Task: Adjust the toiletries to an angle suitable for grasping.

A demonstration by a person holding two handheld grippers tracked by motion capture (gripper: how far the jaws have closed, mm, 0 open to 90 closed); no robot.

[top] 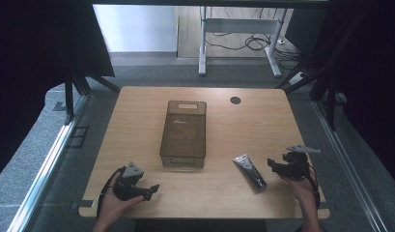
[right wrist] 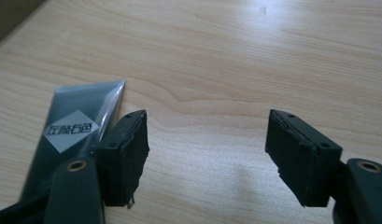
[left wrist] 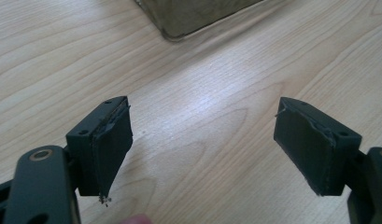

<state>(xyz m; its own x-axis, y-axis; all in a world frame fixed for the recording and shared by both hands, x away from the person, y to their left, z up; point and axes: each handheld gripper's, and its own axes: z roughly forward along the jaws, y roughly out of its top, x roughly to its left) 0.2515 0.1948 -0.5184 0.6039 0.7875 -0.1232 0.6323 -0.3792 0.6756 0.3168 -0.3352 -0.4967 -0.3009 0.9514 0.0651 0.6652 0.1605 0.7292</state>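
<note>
Right hand-held gripper [top: 277,166] sits low at the lower right of the high view, jaws spread wide with nothing between them, released. In the right gripper view its two black pads stand well apart over bare wood, and the dark grey tube [right wrist: 69,135] lies just beside the left pad at the lower left of that frame, a white diamond label facing up. From above, that tube [top: 250,171] lies flat and slanted on the surface [top: 262,125], right of centre near the bottom edge, close to the right hand-held gripper but not gripped.

Over at the lower left of the high view, the left hand-held gripper [top: 149,189] is held just above the wood, jaws also wide apart and holding nothing. Its own view shows a corner of the translucent brown bin [left wrist: 193,16] at the top of the frame. That bin [top: 183,133] stands upright in the middle of the surface, between the two hands and farther up the frame.
</note>
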